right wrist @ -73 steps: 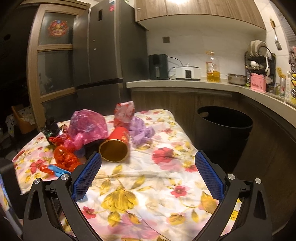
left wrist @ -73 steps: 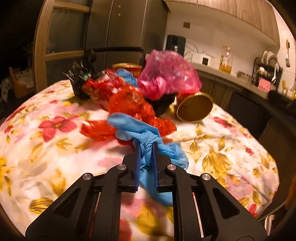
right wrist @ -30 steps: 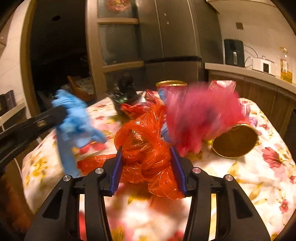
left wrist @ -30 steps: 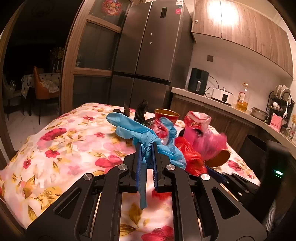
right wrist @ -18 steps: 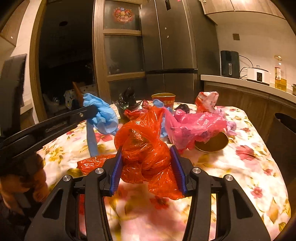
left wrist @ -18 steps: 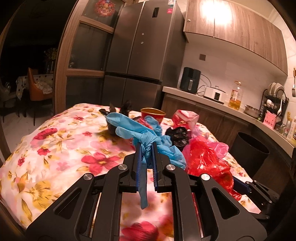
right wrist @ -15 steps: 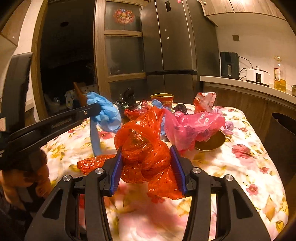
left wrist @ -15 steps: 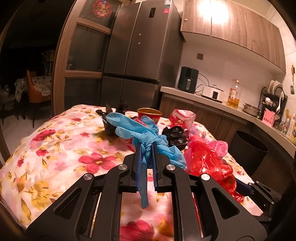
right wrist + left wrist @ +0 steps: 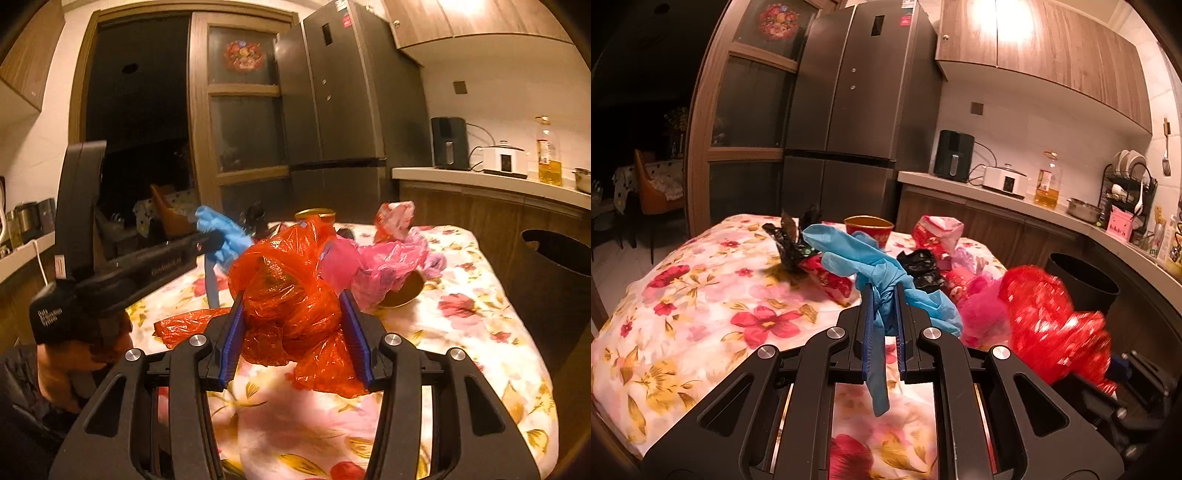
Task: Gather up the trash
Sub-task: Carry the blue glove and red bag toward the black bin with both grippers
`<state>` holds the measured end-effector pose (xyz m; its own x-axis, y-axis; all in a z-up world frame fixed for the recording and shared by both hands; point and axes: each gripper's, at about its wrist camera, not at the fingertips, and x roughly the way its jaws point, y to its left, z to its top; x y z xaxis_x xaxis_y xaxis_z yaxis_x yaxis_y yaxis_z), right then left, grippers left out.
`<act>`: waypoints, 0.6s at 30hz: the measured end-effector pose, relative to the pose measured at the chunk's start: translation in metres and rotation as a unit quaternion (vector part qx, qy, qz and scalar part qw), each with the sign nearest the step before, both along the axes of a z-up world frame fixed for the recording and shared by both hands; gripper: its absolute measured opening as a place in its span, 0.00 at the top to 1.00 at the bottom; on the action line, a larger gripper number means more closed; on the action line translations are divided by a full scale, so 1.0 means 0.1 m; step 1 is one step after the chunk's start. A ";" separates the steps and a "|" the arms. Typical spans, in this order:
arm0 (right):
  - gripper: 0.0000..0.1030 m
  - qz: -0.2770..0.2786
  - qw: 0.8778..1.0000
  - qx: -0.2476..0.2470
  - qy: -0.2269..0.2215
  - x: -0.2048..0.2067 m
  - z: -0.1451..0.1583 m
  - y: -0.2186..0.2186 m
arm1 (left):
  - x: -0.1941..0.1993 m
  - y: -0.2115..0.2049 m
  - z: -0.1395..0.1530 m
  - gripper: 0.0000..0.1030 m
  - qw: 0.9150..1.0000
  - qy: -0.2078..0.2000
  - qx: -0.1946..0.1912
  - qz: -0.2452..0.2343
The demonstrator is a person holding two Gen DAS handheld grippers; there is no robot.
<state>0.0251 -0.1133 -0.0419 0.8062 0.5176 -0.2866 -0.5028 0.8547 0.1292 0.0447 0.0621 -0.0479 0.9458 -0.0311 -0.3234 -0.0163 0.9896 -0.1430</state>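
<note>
My left gripper point(image 9: 884, 295) is shut on a blue rubber glove point(image 9: 864, 258) and holds it above the flowered table point(image 9: 701, 302). The glove also shows in the right wrist view point(image 9: 221, 230), at the left. My right gripper point(image 9: 293, 306) is shut on a crumpled red plastic bag point(image 9: 291, 295), lifted over the table; the bag shows blurred at the right of the left wrist view point(image 9: 1045, 321). A black trash bin point(image 9: 1082, 282) stands right of the table, also in the right wrist view point(image 9: 557, 269).
On the table lie a pink plastic bag point(image 9: 384, 262), a red-and-gold cup point(image 9: 868, 227), a tipped gold-lined cup point(image 9: 404, 291), black wrappers point(image 9: 792, 240) and a red-white packet point(image 9: 936, 236). A fridge point(image 9: 857, 122) and a kitchen counter point(image 9: 1015, 197) stand behind.
Both grippers have lifted with their loads and swung right. The red bag has moved toward the bin side, and the pink bag has dropped back onto the table.
</note>
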 end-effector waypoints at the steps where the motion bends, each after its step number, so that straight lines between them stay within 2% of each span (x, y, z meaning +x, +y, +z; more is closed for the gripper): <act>1: 0.52 -0.002 1.000 0.005 -0.001 -0.01 0.02 -0.02 | 0.00 -0.02 0.00 0.90 1.000 0.000 0.001 -0.002; 9: 0.52 -0.021 0.999 0.021 -0.014 -0.09 0.10 -0.21 | 0.03 -0.14 -0.01 0.90 1.000 0.004 0.006 -0.013; 14: 0.52 -0.050 0.998 0.022 -0.010 -0.02 0.06 -0.35 | 0.06 -0.22 -0.02 0.90 1.000 0.007 0.007 -0.023; 18: 0.52 -0.065 0.998 0.022 0.013 0.04 -0.06 -0.42 | 0.06 -0.30 -0.05 0.90 0.999 0.009 0.015 -0.032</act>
<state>0.0293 -0.1554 -0.0475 0.8601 0.4218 -0.2869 -0.3841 0.9056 0.1799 0.0510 0.0322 -0.0525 0.9361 -0.0815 -0.3420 0.0448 0.9925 -0.1140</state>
